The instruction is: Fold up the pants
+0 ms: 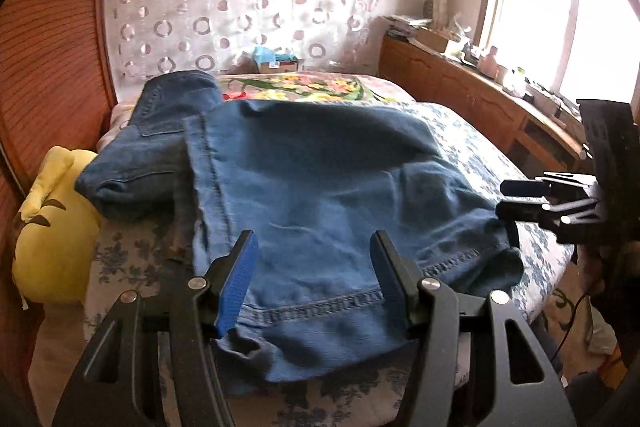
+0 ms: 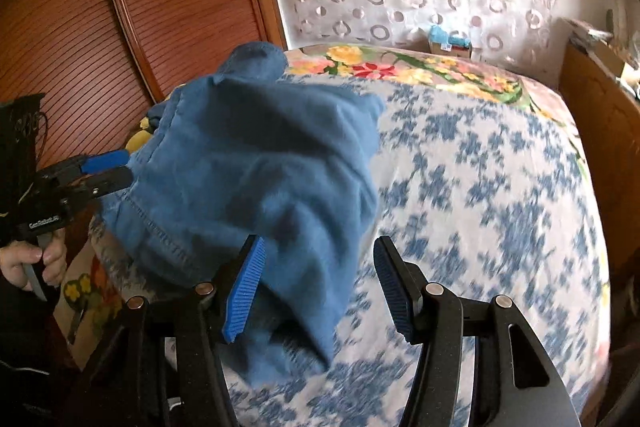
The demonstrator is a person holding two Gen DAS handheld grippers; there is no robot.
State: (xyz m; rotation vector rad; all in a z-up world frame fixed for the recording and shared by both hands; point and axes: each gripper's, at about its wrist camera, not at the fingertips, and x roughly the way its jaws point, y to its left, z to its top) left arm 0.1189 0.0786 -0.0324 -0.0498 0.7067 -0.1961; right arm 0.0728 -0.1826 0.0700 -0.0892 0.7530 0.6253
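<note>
Blue denim pants [image 1: 320,167] lie folded on the bed, the stitched hems toward me and the pocket part at the far left. My left gripper [image 1: 314,247] stands open just above the near hem; denim shows between its blue pads [image 1: 236,283] but they do not press on it. To the right, the right gripper [image 1: 506,199] hovers by the pants' right corner. In the right wrist view the pants [image 2: 248,167] fill the left centre. The right gripper [image 2: 320,251] is open over their near edge, gripping nothing. The left gripper [image 2: 124,169] sits at the pants' left edge, held by a hand [image 2: 24,259].
The bed cover [image 1: 480,155] is white with blue flowers; a bright floral blanket [image 1: 304,87] lies beyond it. A yellow plush toy [image 1: 52,227] sits at the bed's left by a wooden slatted panel [image 1: 48,47]. A cluttered wooden cabinet [image 1: 460,87] runs along the right.
</note>
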